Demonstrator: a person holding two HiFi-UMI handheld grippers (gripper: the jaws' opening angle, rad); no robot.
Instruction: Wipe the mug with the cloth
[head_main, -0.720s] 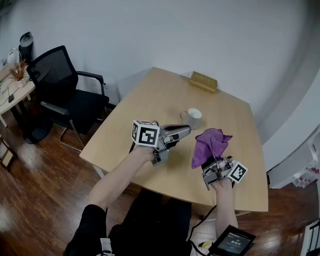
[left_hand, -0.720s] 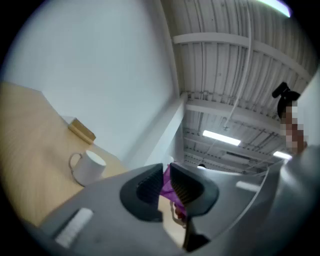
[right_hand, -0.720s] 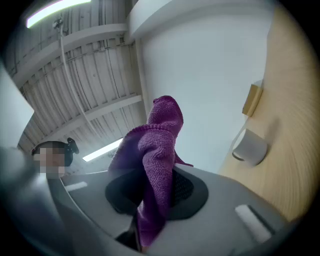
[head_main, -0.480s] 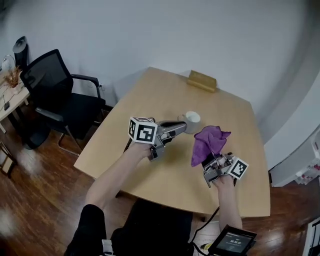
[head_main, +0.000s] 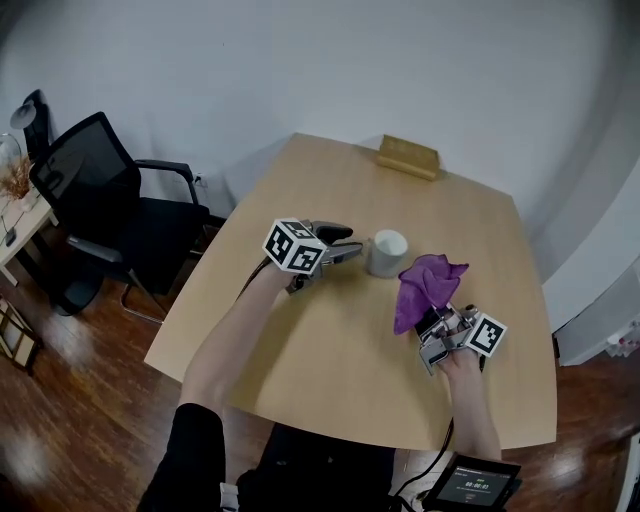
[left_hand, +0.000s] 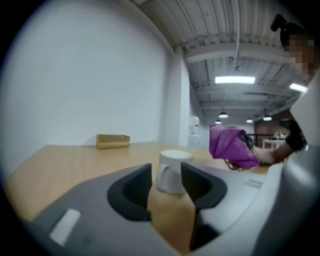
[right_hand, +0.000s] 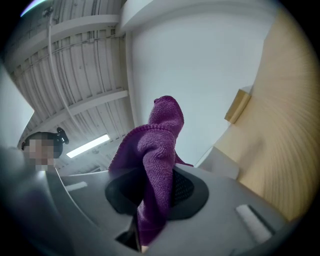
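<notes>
L to R:

Black office chair (head_main: 95, 175) sits off the table's left edge, not involved. Light wooden table (head_main: 320, 360) carries the task items plus a small tan wooden block (head_main: 408, 157) at the far edge.

Left gripper (head_main: 345, 243): jaws spread wide, nothing between the pads. It points roughly level at the white ceramic mug (head_main: 387, 252), tips just beside the mug's left side. The left gripper view frames the mug in the gap beyond the tips, handle (left_hand: 162, 176) turned toward the gripper (no contact evident, looks like a sliver of table between).

Mug stands upright near the table's middle, between the two grippers.

Right gripper (head_main: 432, 322): jaws clamped on the purple knitted cloth (head_main: 425, 285), which bunches up above the jaws and flops toward the mug. The gripper is tipped upward, above the table, near the mug's right side but apart from it.

Step, as I read it: securing the mug. Wipe not started. Cloth is ready, mug is not held.

Next move needs:
- Push the left gripper forward so the jaws straddle the handle or the wall, then close. The handle is the narrower target and sits on the approach line.
- Bring the cloth in from the right and rub wall and rim.

Risk: open jaws nudge the mug and it slides on the smooth top before the grip lands.
</notes>
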